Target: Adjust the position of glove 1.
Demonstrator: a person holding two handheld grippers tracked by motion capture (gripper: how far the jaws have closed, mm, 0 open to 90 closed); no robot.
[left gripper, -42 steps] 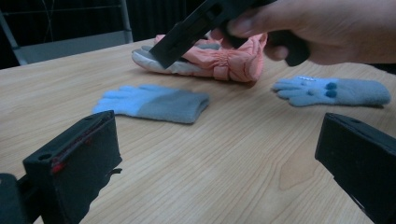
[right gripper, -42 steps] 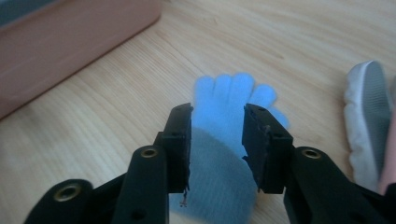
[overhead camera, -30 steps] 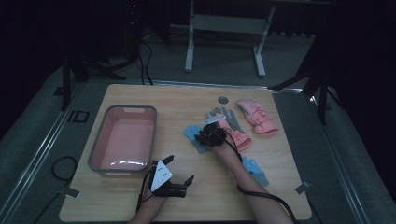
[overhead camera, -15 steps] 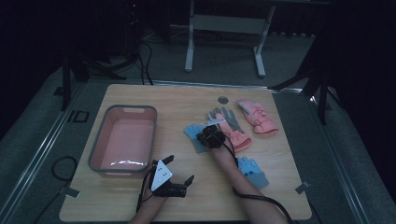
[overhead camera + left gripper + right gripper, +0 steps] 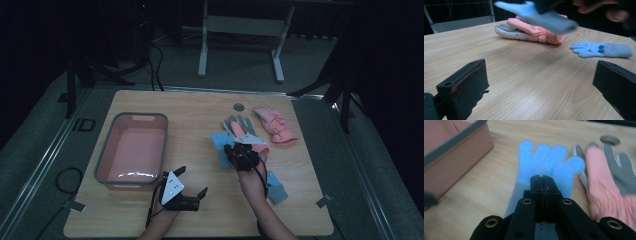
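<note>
Since a second ago, our right claw (image 5: pixel 239 151) has just closed on the blue glove (image 5: pixel 541 167) and lifts it beside the pink glove (image 5: pixel 256 144). Left claw (image 5: pixel 191 184) waits open. Next we carry toward the bin (image 5: pixel 131 119).

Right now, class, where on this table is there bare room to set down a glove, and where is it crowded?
Bare wood lies between the pink bin and the glove pile, and along the far edge of the table. It is crowded around the right gripper, which holds a blue glove.
</note>
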